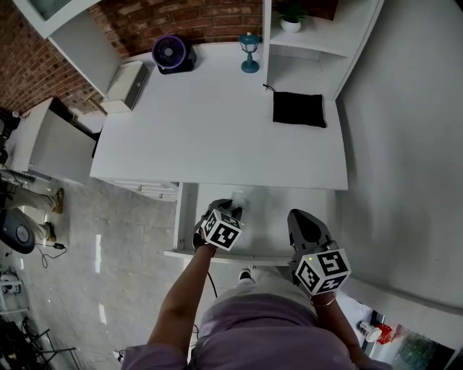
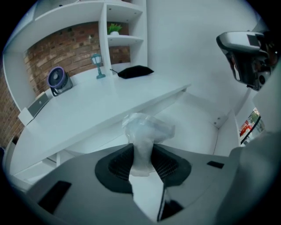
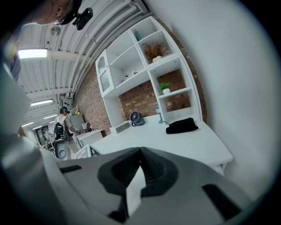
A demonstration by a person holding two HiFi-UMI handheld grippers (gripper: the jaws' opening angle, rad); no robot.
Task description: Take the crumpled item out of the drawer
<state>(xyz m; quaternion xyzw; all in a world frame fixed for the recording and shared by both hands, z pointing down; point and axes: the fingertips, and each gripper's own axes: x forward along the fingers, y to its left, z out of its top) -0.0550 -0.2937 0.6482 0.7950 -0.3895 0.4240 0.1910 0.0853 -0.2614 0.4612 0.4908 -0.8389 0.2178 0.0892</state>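
The crumpled item [image 2: 145, 126], a wad of pale translucent wrap, stands up between the pads of my left gripper [image 2: 142, 153], which is shut on its lower end. From the head view the wad [image 1: 237, 196] shows just past the left gripper [image 1: 231, 206], over the open white drawer [image 1: 271, 217] that is pulled out from under the desk. My right gripper [image 1: 300, 217] hovers over the drawer's right side with its jaws shut and nothing in them. In its own view the right gripper [image 3: 140, 151] points across the desk top.
The white desk [image 1: 217, 130] carries a purple fan [image 1: 171, 53], a blue lantern [image 1: 249, 52], a black cloth [image 1: 299, 108] and a white box [image 1: 126, 83]. A shelf unit with a potted plant [image 1: 291, 22] rises at the back right. A plain wall closes the right side.
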